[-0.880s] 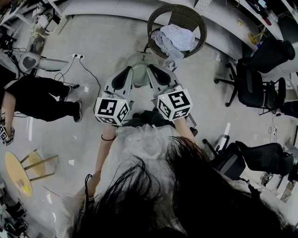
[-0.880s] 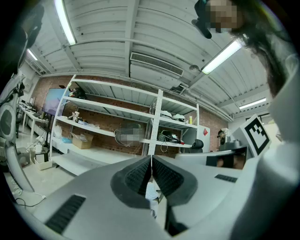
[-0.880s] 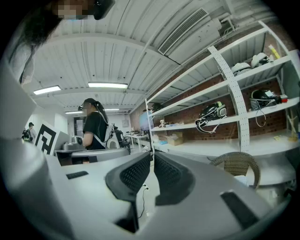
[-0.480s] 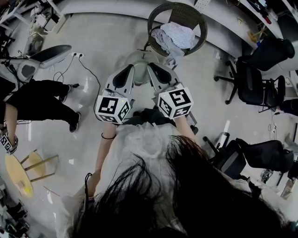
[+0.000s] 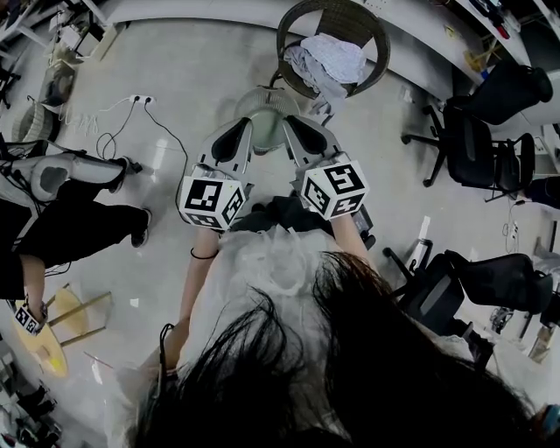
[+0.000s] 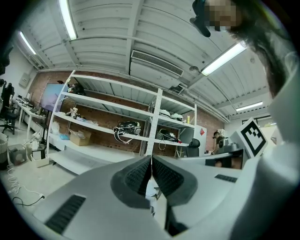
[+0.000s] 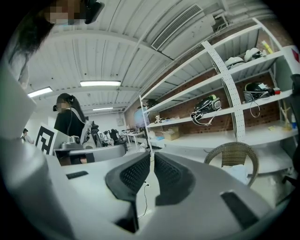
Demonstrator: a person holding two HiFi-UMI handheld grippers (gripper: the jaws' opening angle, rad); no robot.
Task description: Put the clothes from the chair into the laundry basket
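A wicker chair (image 5: 333, 26) stands at the top of the head view, with pale crumpled clothes (image 5: 331, 66) heaped on its seat. Just in front of it on the floor is a round, pale laundry basket (image 5: 262, 107). My left gripper (image 5: 248, 127) and right gripper (image 5: 286, 122) are held side by side over the basket's near side, short of the chair. Both are shut and hold nothing. In the right gripper view the chair (image 7: 233, 157) and clothes (image 7: 236, 172) lie to the right of the shut right gripper (image 7: 152, 155). The left gripper (image 6: 151, 158) faces white shelving.
A person in black (image 5: 66, 232) stands at the left beside a grey chair part (image 5: 52, 175). Cables and a power strip (image 5: 140, 101) lie on the floor. Black office chairs (image 5: 477, 149) crowd the right. A small wooden stool (image 5: 39, 328) is at the lower left.
Both grippers have edged slightly toward the chair, still shut. The person at the left has moved down and left, carrying the grey chair part along.
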